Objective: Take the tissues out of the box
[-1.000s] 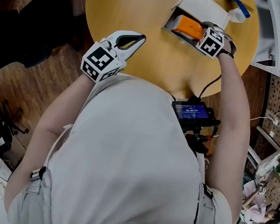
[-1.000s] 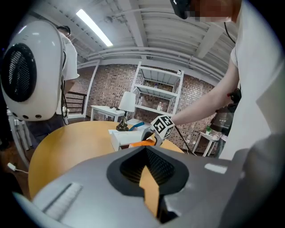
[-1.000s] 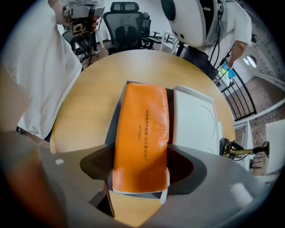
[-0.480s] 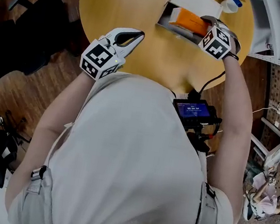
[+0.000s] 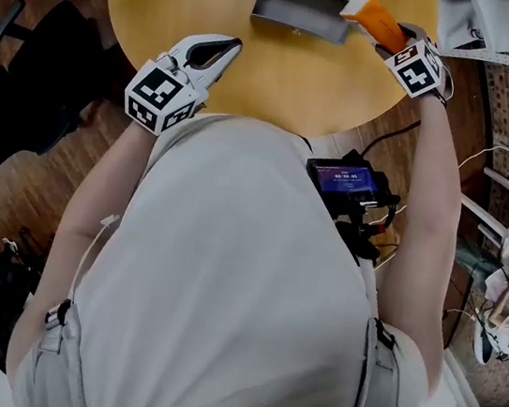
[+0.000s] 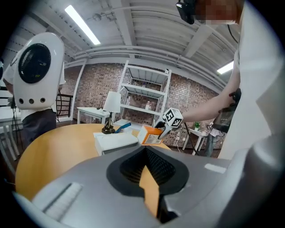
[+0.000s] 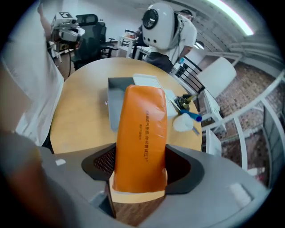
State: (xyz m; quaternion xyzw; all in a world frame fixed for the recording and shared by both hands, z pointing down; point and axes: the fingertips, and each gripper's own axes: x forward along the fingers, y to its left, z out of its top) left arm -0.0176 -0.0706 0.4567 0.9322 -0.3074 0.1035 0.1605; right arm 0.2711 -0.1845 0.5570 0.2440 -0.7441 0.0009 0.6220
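Observation:
The orange tissue pack (image 7: 141,138) stands lengthwise between the jaws of my right gripper (image 7: 140,176), which is shut on its lower end. In the head view the tissue pack (image 5: 377,19) is out of the open grey-and-white box (image 5: 297,16) and hangs just to the right of it, held by the right gripper (image 5: 399,41). The box (image 7: 116,100) lies on the round yellow table (image 5: 283,79). My left gripper (image 5: 224,50) hovers over the table's near left edge, shut and holding nothing. The left gripper view shows the box (image 6: 115,141) with the pack (image 6: 151,135) beside it.
Beyond the box lie a white cup with a blue pen (image 7: 187,119) and a small dark lamp base (image 6: 107,129). A white shelf rack (image 5: 508,27) stands right of the table. A screen device (image 5: 345,178) hangs at the person's chest. Dark office chairs (image 7: 89,33) stand around.
The right gripper has lifted the orange pack out of the box and carried it to the right of it. The left gripper has stayed shut near the table edge.

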